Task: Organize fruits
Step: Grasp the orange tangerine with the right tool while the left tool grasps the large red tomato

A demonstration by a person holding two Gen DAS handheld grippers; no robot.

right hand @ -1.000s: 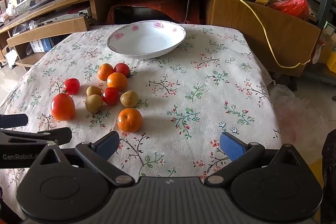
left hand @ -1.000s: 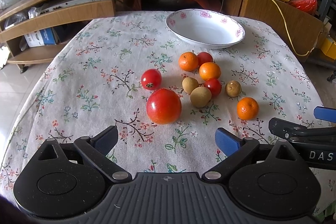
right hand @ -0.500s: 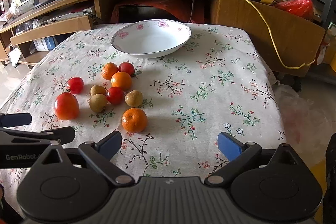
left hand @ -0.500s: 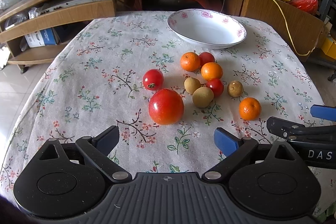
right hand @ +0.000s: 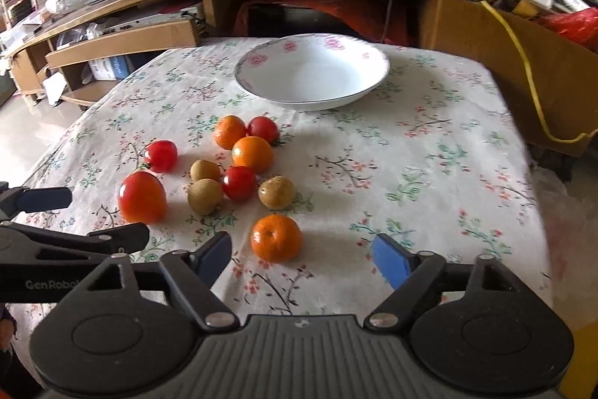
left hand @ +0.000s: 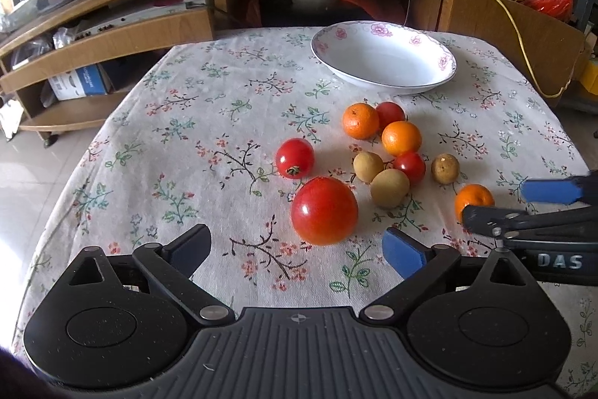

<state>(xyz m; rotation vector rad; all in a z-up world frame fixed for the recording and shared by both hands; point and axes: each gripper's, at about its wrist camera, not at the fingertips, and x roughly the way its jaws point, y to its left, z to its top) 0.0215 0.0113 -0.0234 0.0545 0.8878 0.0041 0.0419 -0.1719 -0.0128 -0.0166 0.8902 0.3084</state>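
Note:
Loose fruit lies on the flowered tablecloth in front of an empty white bowl. A big red tomato sits just ahead of my left gripper, which is open with nothing between its fingers. A lone mandarin lies just ahead of my right gripper. Its jaws are closing, and the pads are still apart from the mandarin. Behind it cluster two more mandarins, several small tomatoes and three brownish round fruits.
A wooden TV stand with cables and a yellow cord runs behind the table. The tablecloth drops off at the right edge; tiled floor lies to the left. Each gripper shows at the side of the other's view.
My right gripper has moved forward toward the lone mandarin and its jaws have narrowed. The left gripper has hardly moved and stays open.

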